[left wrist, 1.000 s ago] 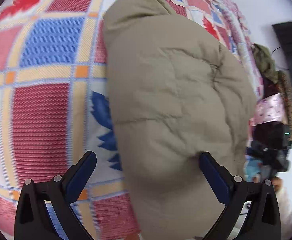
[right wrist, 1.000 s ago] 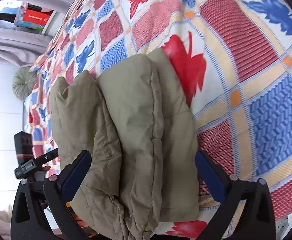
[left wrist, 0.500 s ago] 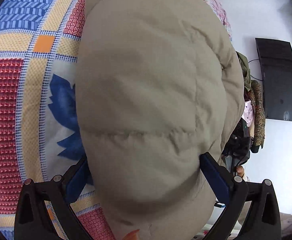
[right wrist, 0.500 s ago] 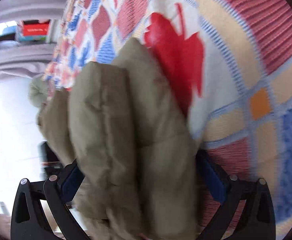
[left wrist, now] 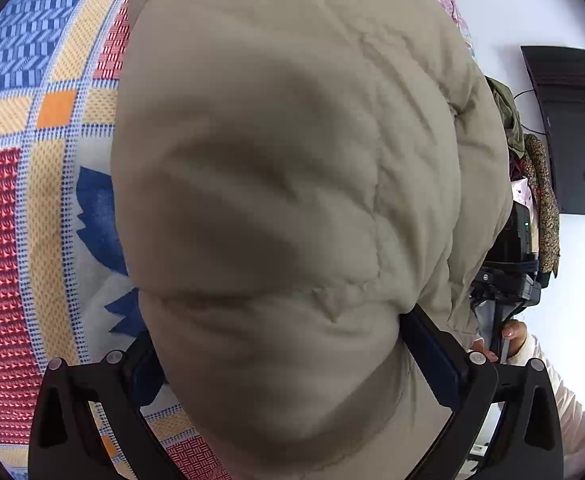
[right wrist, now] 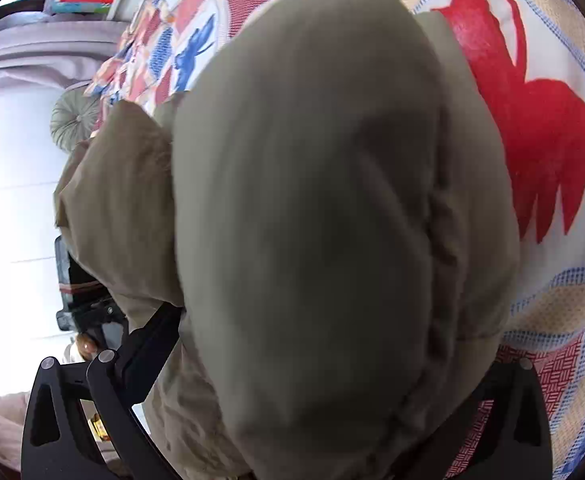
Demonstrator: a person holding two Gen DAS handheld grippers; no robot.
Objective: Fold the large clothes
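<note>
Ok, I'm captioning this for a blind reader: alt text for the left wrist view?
A puffy beige quilted jacket fills the view, bulging between the left gripper fingers. It lies on a patchwork bedspread of red, blue and yellow squares; a dark screen hangs on the white wall.

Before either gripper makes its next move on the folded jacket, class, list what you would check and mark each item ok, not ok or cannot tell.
1. Jacket between the left gripper fingers: ok, fabric fills the gap.
2. Jacket between the right gripper fingers: ok, the bundle bulges across it.
3. Jaws fully clamped: cannot tell, padding hides the fingertips.
4. Layers stacked evenly: not ok, one flap sticks out sideways.
5. Bedspread caught in the grip: cannot tell.
</note>
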